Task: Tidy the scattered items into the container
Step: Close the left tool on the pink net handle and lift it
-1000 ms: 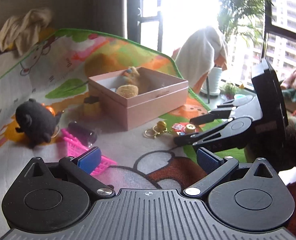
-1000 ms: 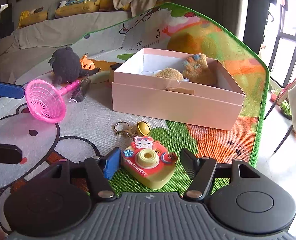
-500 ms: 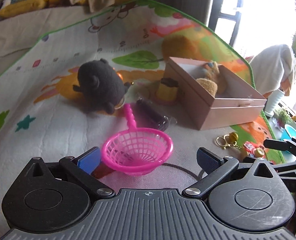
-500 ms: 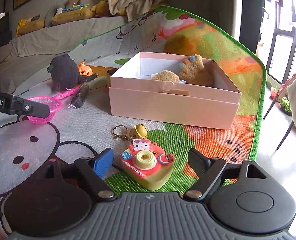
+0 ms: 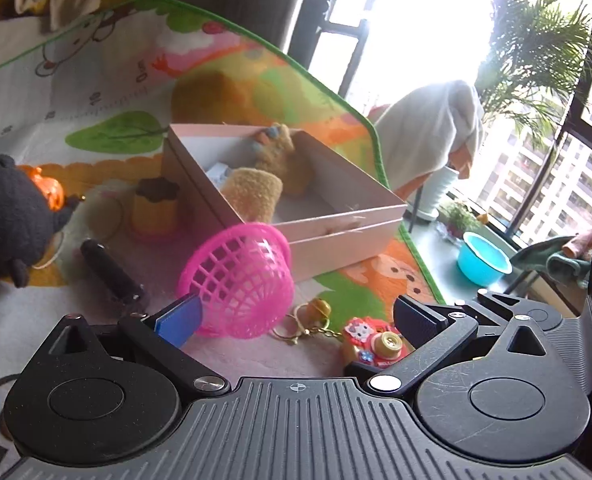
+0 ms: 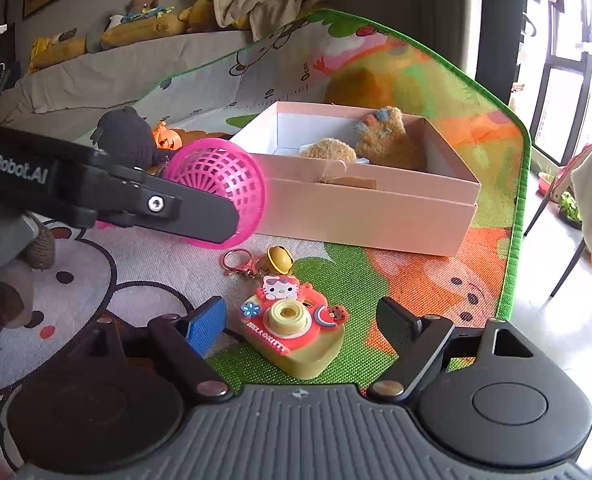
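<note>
Beside box [image 6: 370, 216], pink strainer [image 6: 221, 190] tipped sideways

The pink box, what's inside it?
Inside the pink box lie two fuzzy tan plush toys and something small and white. Its near wall hides the floor below them.

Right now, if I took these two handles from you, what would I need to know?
Left gripper: jaws wide, pink basket tipped on its side against one finger, not clamped.
Right gripper: open, camera toy between its fingers, untouched.
Done: tan plush toys lie in the pink box.
Left, all outside the box: basket, camera toy, bell keyring, black plush, orange pumpkin, yellow cup toy, dark tube.
</note>
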